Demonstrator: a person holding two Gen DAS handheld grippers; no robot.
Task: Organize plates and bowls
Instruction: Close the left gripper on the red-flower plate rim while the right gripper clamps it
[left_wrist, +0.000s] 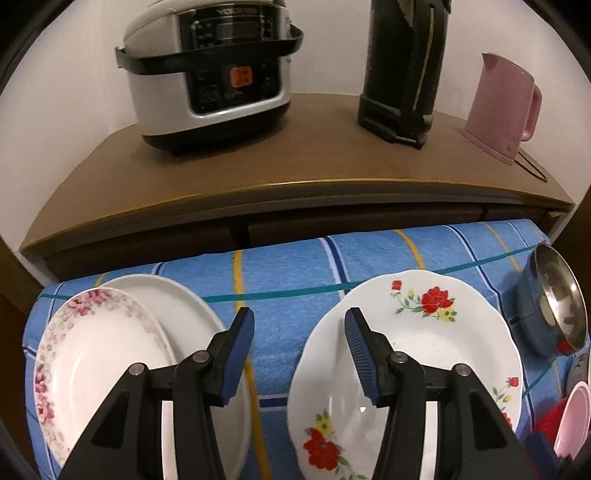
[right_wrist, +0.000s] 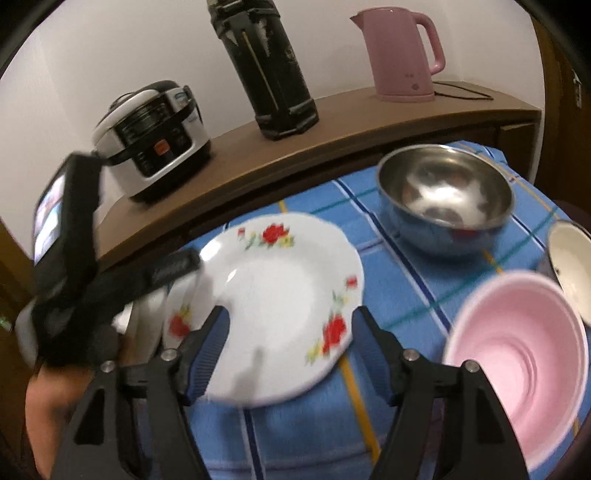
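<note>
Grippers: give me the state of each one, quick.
Left gripper: jaws open, holding nothing, above the blue cloth between the plates.
Right gripper: jaws open, holding nothing, over the red-flowered plate.

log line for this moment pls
left gripper open, empty | right gripper open over red-flower plate | two plates stacked left | bowls right, unsorted
</note>
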